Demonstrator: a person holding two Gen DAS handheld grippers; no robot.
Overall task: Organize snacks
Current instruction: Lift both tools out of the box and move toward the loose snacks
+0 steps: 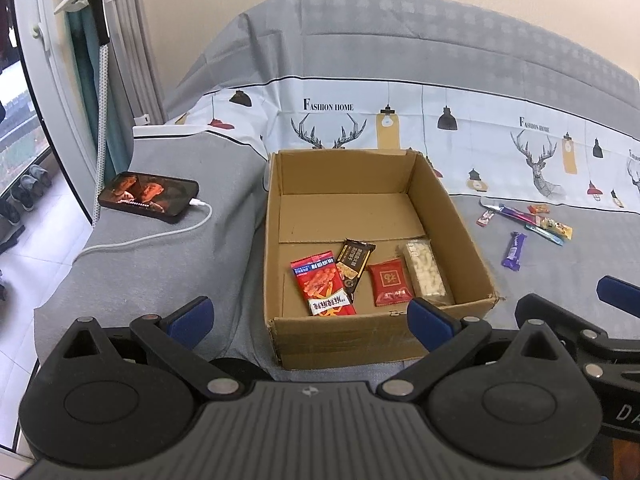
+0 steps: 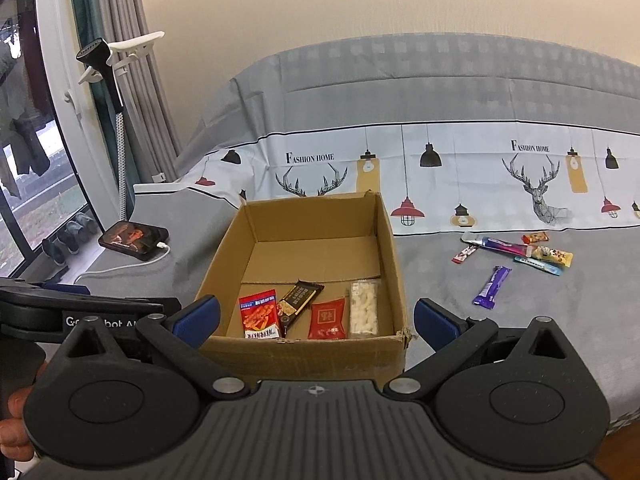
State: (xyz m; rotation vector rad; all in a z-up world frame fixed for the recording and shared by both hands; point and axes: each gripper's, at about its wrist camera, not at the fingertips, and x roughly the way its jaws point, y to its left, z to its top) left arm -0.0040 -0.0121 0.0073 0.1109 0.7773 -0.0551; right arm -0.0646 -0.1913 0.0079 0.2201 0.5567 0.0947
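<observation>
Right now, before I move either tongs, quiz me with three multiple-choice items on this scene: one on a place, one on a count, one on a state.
1. Where does the purple snack bar lie?
A. in the brown cardboard box
B. on the grey bedcover right of the box
C. on the black phone

2. How many snack packets are in the box?
A. two
B. four
C. six

3. How do the left tongs and right tongs stand?
A. both open, empty
B. both shut
C. left holding a packet

Key: 1 B, it rests on the cover outside the box; 2 B, four packets line the near wall; 3 A, wide gaps between blue pads.
</observation>
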